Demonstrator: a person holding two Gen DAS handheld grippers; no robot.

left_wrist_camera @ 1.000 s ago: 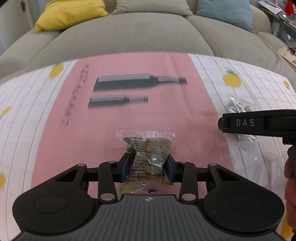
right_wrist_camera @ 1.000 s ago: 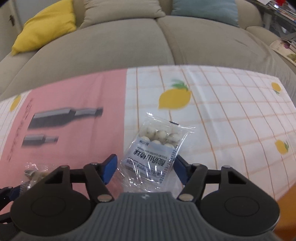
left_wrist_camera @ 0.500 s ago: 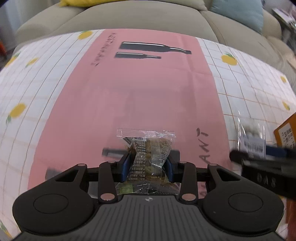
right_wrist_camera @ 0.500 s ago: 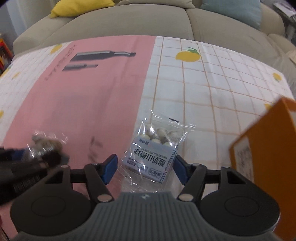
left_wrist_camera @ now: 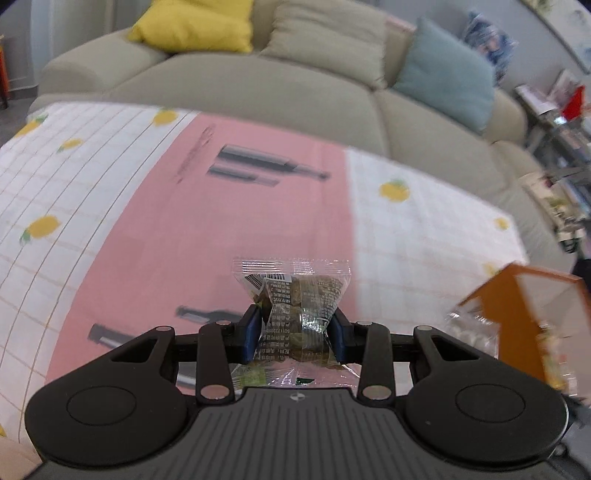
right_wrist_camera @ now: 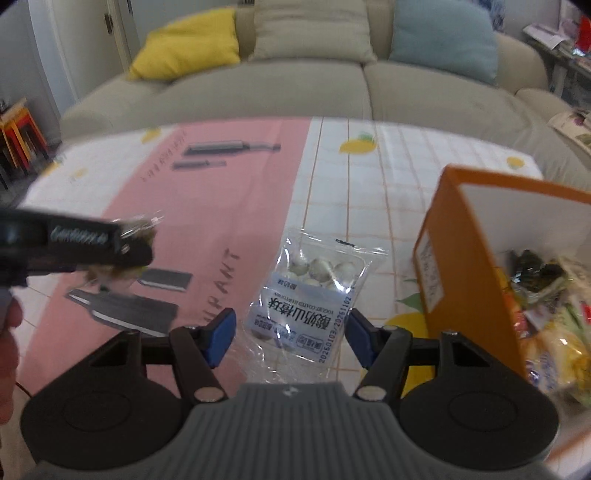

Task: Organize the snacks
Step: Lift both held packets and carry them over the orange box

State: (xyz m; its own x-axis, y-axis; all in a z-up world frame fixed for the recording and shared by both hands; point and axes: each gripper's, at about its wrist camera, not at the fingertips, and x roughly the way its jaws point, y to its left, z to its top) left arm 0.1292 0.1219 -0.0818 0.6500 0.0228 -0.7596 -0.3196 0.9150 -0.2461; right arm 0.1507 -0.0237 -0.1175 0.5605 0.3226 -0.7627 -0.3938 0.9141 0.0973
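The left gripper (left_wrist_camera: 295,334) squeezes a clear snack packet (left_wrist_camera: 295,302) of brown bits tight between its blue pads, and the packet hangs in the air over the pink part of the tablecloth (left_wrist_camera: 207,236). The right gripper (right_wrist_camera: 290,338) carries a clear bag of white yogurt balls (right_wrist_camera: 310,295); its blue pads sit at both sides of the bag's lower end, and the bag is up off the cloth. In the right wrist view, the left gripper shows blurry at 9 o'clock. At 3 o'clock stands an open orange box (right_wrist_camera: 465,266) with more snacks (right_wrist_camera: 546,325) inside it. In the left wrist view the same box sits at 4 o'clock. Farther away, at 12 o'clock, is a beige sofa (left_wrist_camera: 229,85) with a yellow pillow (left_wrist_camera: 195,24) and a blue pillow (left_wrist_camera: 447,74).
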